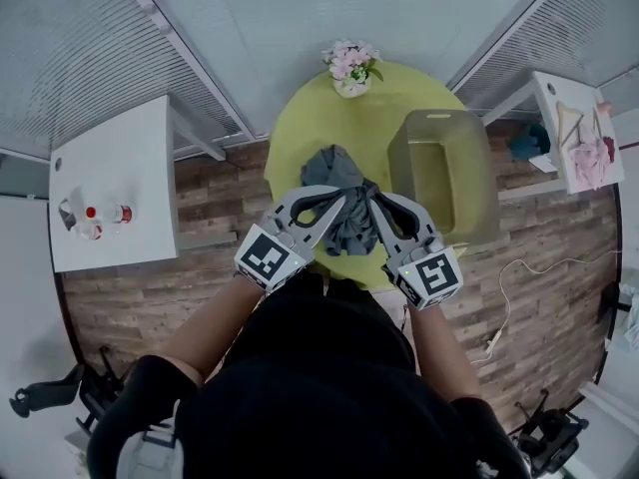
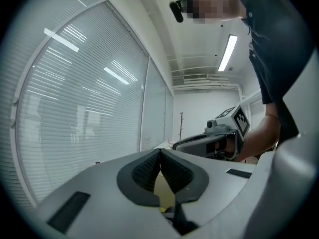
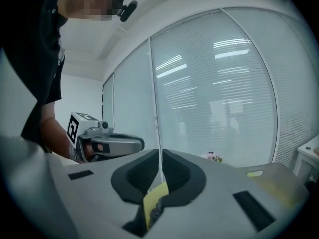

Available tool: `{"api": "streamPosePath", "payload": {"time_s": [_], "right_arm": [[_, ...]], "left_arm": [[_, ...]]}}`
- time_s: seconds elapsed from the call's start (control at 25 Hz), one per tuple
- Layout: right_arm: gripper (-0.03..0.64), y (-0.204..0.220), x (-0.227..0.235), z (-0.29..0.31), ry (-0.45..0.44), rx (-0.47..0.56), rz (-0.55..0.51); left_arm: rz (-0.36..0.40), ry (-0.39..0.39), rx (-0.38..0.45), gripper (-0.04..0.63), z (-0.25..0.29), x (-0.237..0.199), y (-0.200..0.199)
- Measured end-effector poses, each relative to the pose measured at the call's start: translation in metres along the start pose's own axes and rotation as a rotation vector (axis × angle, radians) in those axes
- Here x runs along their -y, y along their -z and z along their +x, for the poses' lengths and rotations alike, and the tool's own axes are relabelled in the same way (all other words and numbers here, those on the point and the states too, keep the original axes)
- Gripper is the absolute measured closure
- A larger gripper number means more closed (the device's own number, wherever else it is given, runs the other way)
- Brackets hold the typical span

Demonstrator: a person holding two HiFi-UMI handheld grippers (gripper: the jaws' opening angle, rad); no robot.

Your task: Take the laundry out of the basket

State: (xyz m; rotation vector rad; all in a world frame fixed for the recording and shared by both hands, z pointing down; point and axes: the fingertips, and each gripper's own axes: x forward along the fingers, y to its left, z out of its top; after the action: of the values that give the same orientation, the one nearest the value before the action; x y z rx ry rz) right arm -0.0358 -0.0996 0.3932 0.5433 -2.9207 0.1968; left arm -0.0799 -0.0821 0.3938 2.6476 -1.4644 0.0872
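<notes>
A dark grey garment (image 1: 339, 173) lies bunched on the round yellow-green table (image 1: 300, 138), and part of it hangs between my two grippers at the near edge. My left gripper (image 1: 342, 196) and right gripper (image 1: 377, 203) meet tip to tip over that bunch. In the left gripper view the jaws (image 2: 160, 152) are pressed together, with dark cloth (image 2: 175, 219) caught low in the gap. The right gripper view shows its jaws (image 3: 160, 154) also together, with dark cloth (image 3: 154, 210) at their base. The translucent laundry basket (image 1: 469, 168) stands at the table's right and looks empty.
A pot of pink flowers (image 1: 351, 68) sits at the table's far edge. A white side table (image 1: 110, 183) with small bottles (image 1: 90, 223) stands at the left. A shelf with pink items (image 1: 584, 133) is at the right. A white cable (image 1: 509, 297) trails on the wood floor.
</notes>
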Motion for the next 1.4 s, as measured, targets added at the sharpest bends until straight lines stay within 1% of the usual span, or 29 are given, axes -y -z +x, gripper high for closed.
{"api": "streamPosePath", "payload": {"time_s": [0.12, 0.36, 0.48, 0.8, 0.92, 1.04, 1.4], "right_arm": [[0.594, -0.016, -0.002, -0.007, -0.005, 0.064, -0.02], [0.594, -0.038, -0.005, -0.014, -0.03, 0.132, -0.039], [0.594, -0.046, -0.004, -0.015, -0.03, 0.135, -0.059], [0.594, -0.052, -0.004, -0.017, -0.035, 0.158, -0.082], [0.594, -0.051, -0.004, -0.018, -0.031, 0.153, -0.087], [0.594, -0.049, -0.002, -0.018, -0.028, 0.147, -0.075], [0.594, -0.048, 0.003, -0.022, -0.017, 0.15, -0.084]], "left_arm": [[0.009, -0.005, 0.008, 0.585, 0.001, 0.003, -0.008], [0.025, -0.003, 0.008, 0.585, 0.003, 0.008, -0.021], [0.014, -0.009, 0.023, 0.586, 0.005, 0.007, -0.028], [0.042, -0.002, 0.036, 0.586, 0.009, 0.012, -0.038], [0.033, -0.005, 0.053, 0.586, 0.009, 0.013, -0.042], [0.027, -0.003, 0.054, 0.586, 0.01, 0.013, -0.044], [0.028, -0.006, 0.043, 0.584, 0.014, 0.015, -0.04]]}}
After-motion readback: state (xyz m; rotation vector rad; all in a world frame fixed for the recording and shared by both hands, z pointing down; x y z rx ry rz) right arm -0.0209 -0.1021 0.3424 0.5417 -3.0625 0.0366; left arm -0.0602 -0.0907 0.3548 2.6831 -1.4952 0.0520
